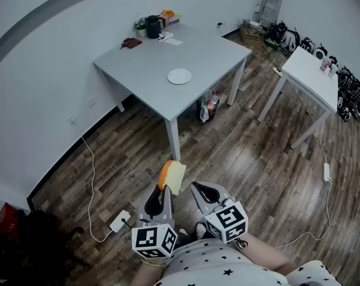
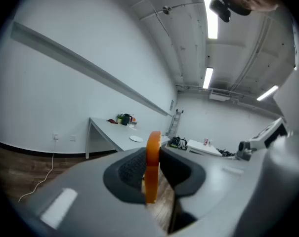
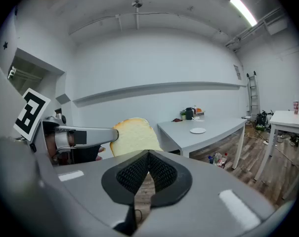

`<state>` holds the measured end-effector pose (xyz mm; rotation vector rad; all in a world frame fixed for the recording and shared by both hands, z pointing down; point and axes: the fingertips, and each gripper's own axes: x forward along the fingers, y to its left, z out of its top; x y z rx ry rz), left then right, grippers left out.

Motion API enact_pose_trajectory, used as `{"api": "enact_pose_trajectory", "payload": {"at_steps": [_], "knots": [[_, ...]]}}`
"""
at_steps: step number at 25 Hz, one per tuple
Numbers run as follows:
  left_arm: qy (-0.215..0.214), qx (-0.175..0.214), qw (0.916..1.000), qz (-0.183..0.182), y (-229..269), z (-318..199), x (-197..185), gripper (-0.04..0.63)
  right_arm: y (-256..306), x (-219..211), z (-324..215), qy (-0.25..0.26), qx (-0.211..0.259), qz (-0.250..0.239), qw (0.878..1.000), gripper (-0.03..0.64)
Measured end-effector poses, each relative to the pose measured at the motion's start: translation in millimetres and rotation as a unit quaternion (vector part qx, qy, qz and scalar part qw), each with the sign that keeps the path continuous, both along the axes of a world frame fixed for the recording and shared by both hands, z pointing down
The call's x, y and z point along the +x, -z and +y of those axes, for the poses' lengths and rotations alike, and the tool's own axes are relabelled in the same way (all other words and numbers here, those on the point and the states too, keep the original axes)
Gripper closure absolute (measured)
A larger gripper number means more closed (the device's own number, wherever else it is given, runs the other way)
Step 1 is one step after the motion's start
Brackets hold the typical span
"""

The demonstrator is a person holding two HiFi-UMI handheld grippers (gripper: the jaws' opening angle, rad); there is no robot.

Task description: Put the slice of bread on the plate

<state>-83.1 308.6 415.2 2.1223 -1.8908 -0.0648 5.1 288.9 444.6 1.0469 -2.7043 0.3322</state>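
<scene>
The slice of bread (image 1: 174, 176), pale with an orange-brown crust, stands on edge between the jaws of my left gripper (image 1: 166, 189), which is shut on it and held in the air over the wooden floor. In the left gripper view the slice (image 2: 151, 168) shows edge-on between the dark pads. My right gripper (image 1: 201, 193) is close beside it on the right, jaws shut with nothing in them. From the right gripper view the bread (image 3: 133, 138) shows flat-on just left of that gripper's jaws. The white plate (image 1: 180, 76) lies on the grey table (image 1: 150, 61) some way ahead.
A dark jug (image 1: 152, 26) and small items crowd the table's far corner. Bags (image 1: 207, 108) sit on the floor under its near right side. A second white table (image 1: 310, 70) stands at the right, with gear (image 1: 352, 94) along the wall. A power strip (image 1: 120, 220) and cable lie on the floor at the left.
</scene>
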Motion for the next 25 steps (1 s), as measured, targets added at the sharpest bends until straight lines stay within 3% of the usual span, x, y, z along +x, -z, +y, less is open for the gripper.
{"api": "enact_pose_trajectory", "payload": {"at_steps": [16,25], "knots": [[-0.034,-0.015,0.9993,-0.005,-10,-8,-40,0.511,-14,-41,1,-0.026,-0.012,0.006,1.000,0.618],[-0.035,-0.021,0.9991,0.008,-15,-39,-57,0.511,-21,-51,-29,-0.032,-0.018,0.018,0.999,0.618]]}}
